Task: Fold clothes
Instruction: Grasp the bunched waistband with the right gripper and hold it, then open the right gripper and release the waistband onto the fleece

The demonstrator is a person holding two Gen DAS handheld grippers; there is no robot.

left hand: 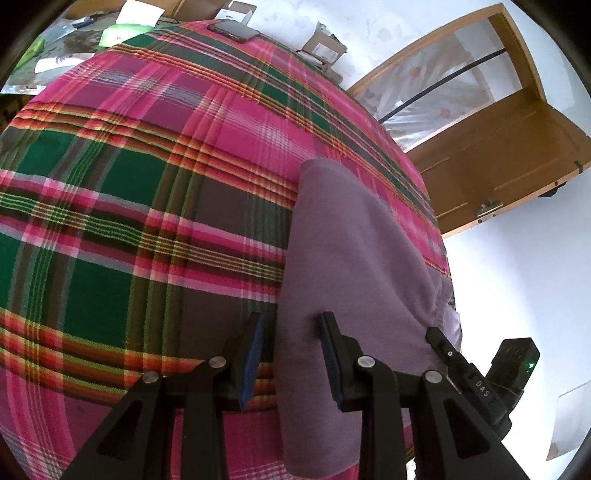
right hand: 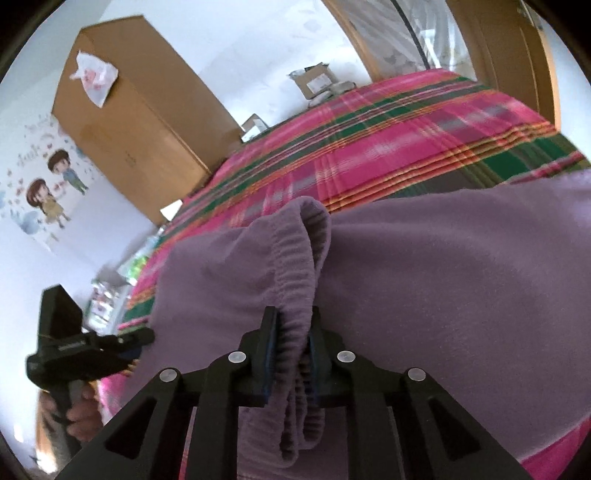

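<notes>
A purple garment (left hand: pixel 351 240) with an elastic waistband (right hand: pixel 295 258) lies on a plaid bedspread (left hand: pixel 147 184). In the left wrist view my left gripper (left hand: pixel 291 354) stands open astride the garment's folded left edge. Its right finger (left hand: pixel 332 354) rests on the cloth, and its left pad (left hand: pixel 255 354) stands clear of the cloth over the bedspread. In the right wrist view my right gripper (right hand: pixel 293 343) is shut on the gathered waistband, which bunches up between the pads and hangs toward the camera. The left gripper's black body (right hand: pixel 74 350) shows at the lower left, held by a hand (right hand: pixel 83 410).
The bedspread (right hand: pixel 406 140) covers the whole bed. A dark phone (left hand: pixel 234 29) lies at its far edge. Cardboard boxes (left hand: pixel 325 48) sit on the floor beyond. A wooden door (left hand: pixel 498 147) stands open to the right, and a wooden wardrobe (right hand: pixel 129 110) stands to the left.
</notes>
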